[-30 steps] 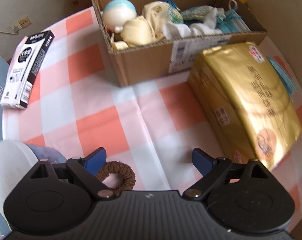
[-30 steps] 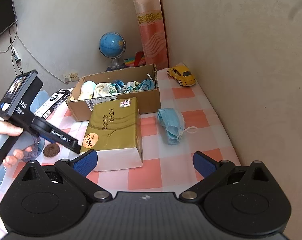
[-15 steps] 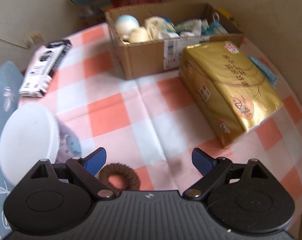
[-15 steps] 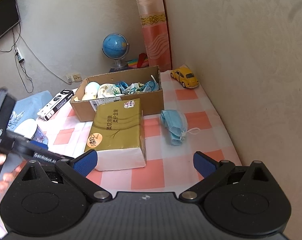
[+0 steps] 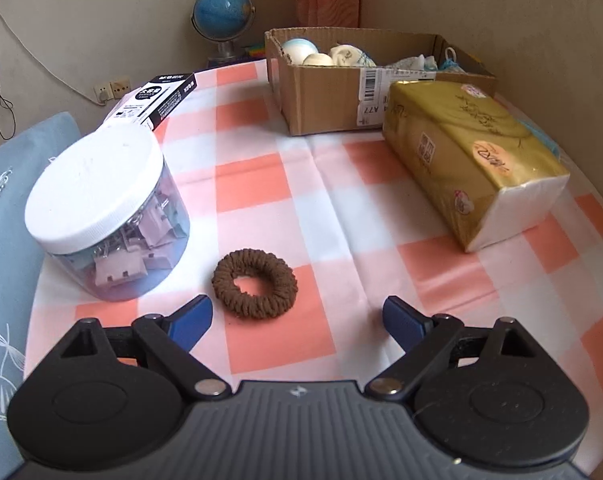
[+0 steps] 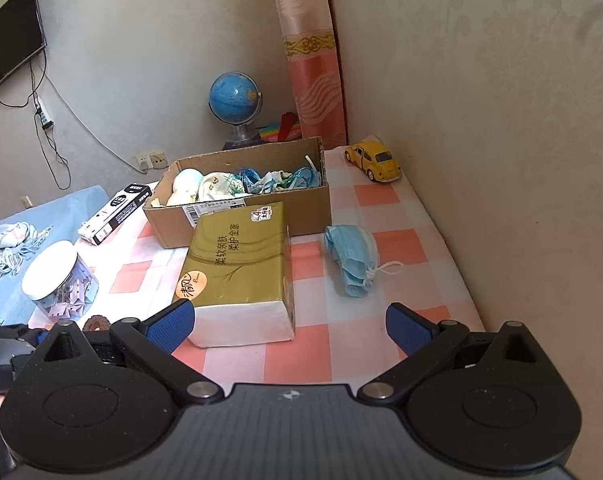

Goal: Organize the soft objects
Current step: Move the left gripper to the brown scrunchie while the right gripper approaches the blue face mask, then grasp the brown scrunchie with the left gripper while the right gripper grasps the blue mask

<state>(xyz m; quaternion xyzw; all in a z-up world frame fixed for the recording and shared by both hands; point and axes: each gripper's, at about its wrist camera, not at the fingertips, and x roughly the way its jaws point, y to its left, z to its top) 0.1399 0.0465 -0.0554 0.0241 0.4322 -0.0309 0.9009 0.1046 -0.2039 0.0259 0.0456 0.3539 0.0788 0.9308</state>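
A brown knitted hair tie [image 5: 255, 283] lies flat on the checked tablecloth, just ahead of my left gripper [image 5: 297, 322], whose jaws stand open and empty. The cardboard box [image 5: 325, 100] at the back holds soft balls, cloths and masks. A gold tissue pack [image 5: 469, 152] lies in front of it. In the right wrist view my right gripper [image 6: 289, 326] is open and empty, hovering near the tissue pack [image 6: 237, 268], with a folded blue face mask [image 6: 351, 258] ahead on the cloth. The hair tie [image 6: 96, 322] peeks out at the lower left there.
A clear jar with a white lid [image 5: 101, 208] stands left of the hair tie. A black-and-white carton [image 5: 153, 98], a globe [image 5: 223, 12] and a yellow toy car [image 6: 375, 160] sit toward the back. A blue cushion [image 5: 5, 200] with loose masks [image 6: 5, 244] borders the table's left edge.
My left gripper drew back toward the table's near edge and tilted up; the hair tie now lies clear ahead of its fingers, and the jar is fully in view. The right gripper barely moved.
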